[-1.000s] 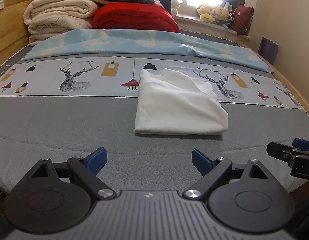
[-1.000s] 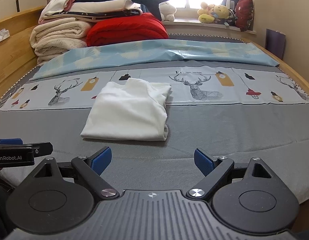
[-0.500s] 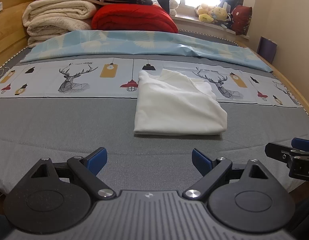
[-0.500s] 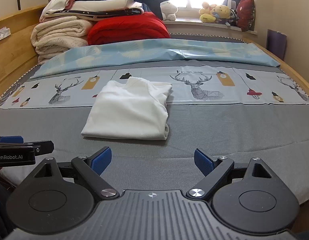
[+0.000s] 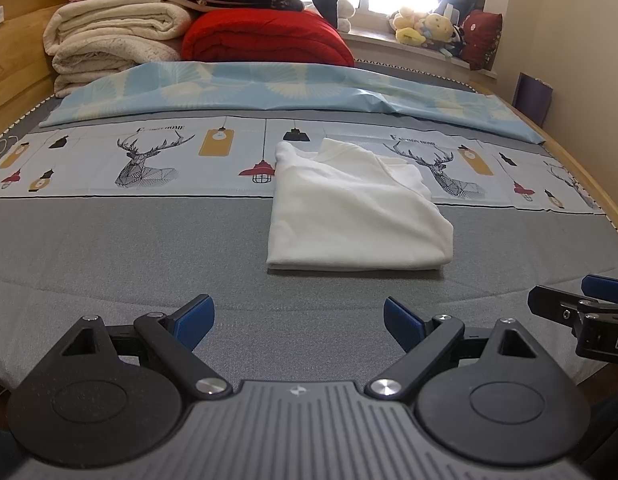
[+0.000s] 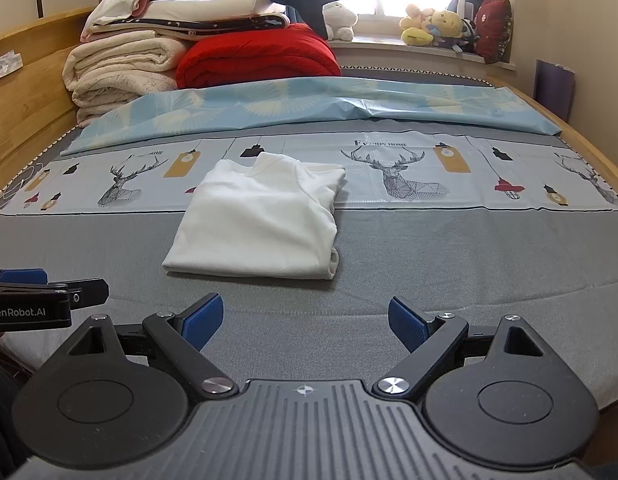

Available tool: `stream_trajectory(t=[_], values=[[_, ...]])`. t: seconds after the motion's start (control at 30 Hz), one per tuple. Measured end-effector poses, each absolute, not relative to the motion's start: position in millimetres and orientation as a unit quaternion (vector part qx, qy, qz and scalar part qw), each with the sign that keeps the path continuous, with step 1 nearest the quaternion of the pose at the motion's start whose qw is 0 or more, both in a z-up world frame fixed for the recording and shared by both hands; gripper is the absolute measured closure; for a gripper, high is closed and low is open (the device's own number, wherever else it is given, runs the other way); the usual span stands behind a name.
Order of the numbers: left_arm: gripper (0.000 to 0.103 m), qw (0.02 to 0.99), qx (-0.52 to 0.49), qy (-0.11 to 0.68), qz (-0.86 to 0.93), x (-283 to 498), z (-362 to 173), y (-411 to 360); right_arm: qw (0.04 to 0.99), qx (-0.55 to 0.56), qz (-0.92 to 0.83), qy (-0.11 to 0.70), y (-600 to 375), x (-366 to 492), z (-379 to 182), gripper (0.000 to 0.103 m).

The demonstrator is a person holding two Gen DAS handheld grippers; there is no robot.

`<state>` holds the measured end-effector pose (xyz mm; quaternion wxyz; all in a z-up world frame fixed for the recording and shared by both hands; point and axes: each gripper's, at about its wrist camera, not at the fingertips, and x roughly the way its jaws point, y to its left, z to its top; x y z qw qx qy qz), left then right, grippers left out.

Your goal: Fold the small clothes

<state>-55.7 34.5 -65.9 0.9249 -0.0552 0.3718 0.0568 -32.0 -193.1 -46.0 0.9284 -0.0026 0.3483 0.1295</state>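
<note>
The left claw (image 5: 299, 314) hangs spread wide and empty over the near edge of the bed (image 5: 109, 248); the right claw (image 6: 305, 318) beside it is likewise spread and empty. The white garment (image 5: 353, 216) lies ahead of both, well apart from them, already folded into a compact rectangle, half on the grey sheet and half on the deer-print strip (image 5: 149, 160). It looks close to done. If another fold is wanted, each claw should pinch a near corner low, catching all layers, and lift evenly so the stack stays square. The left view hides the garment's right side; the right view shows loose layers bunched at the near right corner (image 6: 333, 264).
</note>
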Motion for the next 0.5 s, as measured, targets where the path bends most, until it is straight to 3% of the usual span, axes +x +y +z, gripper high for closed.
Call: stream_trajectory(t=[0.5], values=[[0.009,0.926,-0.054,0.370,0.055,-55.7,-65.6,33.8,0.928,-0.004,0.130,0.348,-193.3,-32.5,-45.9,0.013]])
